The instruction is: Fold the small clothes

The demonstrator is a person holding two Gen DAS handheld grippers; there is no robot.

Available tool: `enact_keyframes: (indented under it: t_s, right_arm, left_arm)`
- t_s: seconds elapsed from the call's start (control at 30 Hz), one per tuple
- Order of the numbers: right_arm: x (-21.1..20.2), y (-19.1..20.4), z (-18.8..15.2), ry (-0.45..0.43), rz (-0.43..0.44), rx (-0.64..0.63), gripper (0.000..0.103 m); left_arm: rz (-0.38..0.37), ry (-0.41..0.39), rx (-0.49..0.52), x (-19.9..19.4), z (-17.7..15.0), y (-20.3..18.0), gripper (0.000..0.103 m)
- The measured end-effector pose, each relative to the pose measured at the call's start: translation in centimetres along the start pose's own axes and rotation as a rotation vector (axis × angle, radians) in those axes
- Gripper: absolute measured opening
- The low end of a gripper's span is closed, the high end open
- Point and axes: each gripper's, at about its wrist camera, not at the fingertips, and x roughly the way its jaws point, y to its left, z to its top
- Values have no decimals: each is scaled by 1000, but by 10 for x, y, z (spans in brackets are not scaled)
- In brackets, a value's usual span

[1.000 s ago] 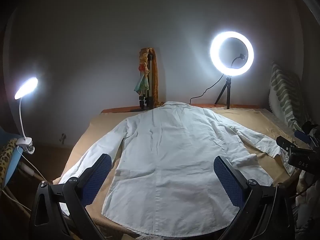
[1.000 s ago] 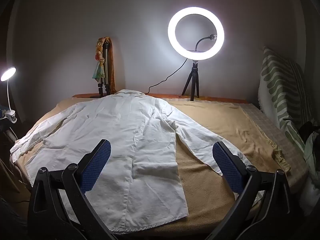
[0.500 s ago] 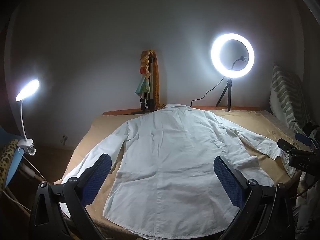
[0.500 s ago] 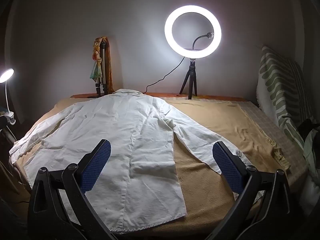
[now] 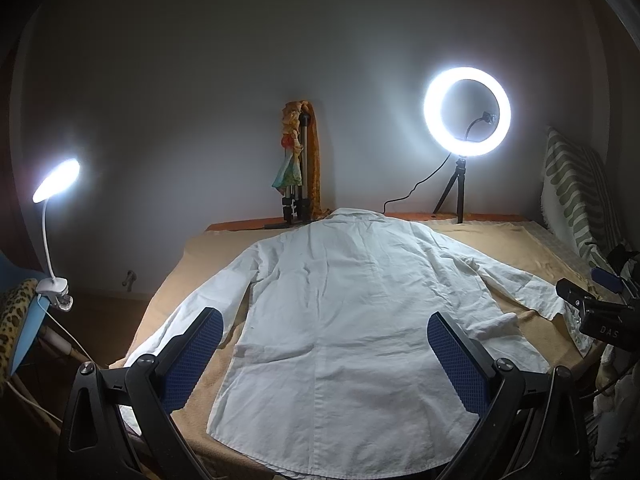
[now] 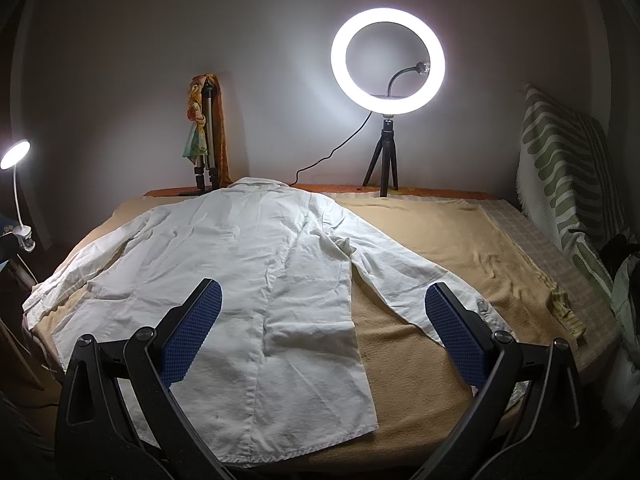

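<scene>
Pre-fold, nothing gripped. Shirt [image 5: 352, 320] flat, back up, on tan blanket [image 6: 460, 240], collar toward far wall, hem at near edge. Both sleeves out to the sides; right cuff near front right edge, left sleeve running toward the left edge (possibly draping over it, hard to tell). Left gripper [image 5: 325, 354] spread wide, empty, hovering over the lower left part of the shirt. Right gripper [image 6: 323, 326] also spread wide, empty, over the right side seam and right sleeve. Judging by layout: step zero, no fold made. Next move likely a sleeve or side fold inward: pinch at shoulder and hem on one side, lift together, lay over the centre line. Thin cloth, so risk of grabbing the blanket too. Ring light [image 6: 387, 60], desk lamp [image 5: 56, 180] and tripod [image 5: 298, 184] at back, well apart from shirt.
</scene>
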Motion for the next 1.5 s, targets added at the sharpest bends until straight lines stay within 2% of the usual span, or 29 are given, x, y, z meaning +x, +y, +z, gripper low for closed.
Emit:
enact_keyframes:
  t_s: [1.5]
  right_arm:
    - [3, 2, 1, 9, 12, 11, 103]
  left_arm:
    - [1, -2, -2, -1, -1, 1, 103]
